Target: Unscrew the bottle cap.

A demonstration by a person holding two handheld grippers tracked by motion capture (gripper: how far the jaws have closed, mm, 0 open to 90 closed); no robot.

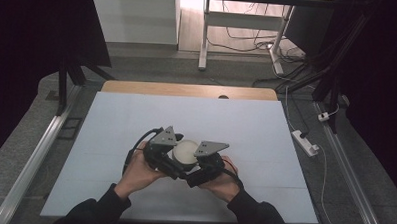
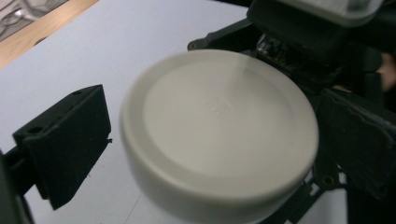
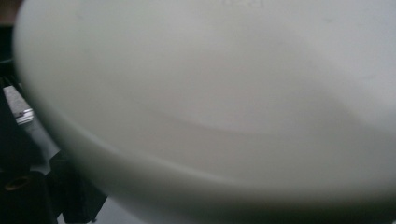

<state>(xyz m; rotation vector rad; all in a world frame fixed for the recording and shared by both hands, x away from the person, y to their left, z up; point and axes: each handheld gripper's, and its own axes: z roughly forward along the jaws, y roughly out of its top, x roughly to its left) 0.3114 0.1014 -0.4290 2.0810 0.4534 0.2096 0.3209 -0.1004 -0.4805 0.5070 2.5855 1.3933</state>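
A white round container [image 1: 186, 152] with a flat lid sits between my two grippers, held close together over the near middle of the white board [image 1: 136, 115]. My left gripper [image 1: 172, 158] is open around it. In the left gripper view the container [image 2: 219, 130] lies between the jaws [image 2: 219, 121], and the left finger [image 2: 65, 144] stands clear of its side. My right gripper [image 1: 198, 164] reaches it from the other side, and its black body [image 2: 317, 32] shows just behind the lid. The container's pale wall [image 3: 210, 93] is pressed close in the right gripper view, hiding that gripper's jaws.
The board lies on a wooden table whose far edge [image 1: 187, 89] shows at the back. A power strip [image 1: 305, 142] and cables lie on the floor to the right. White desk legs [image 1: 204, 42] stand beyond the table, and a metal rail [image 1: 40, 151] runs along the left.
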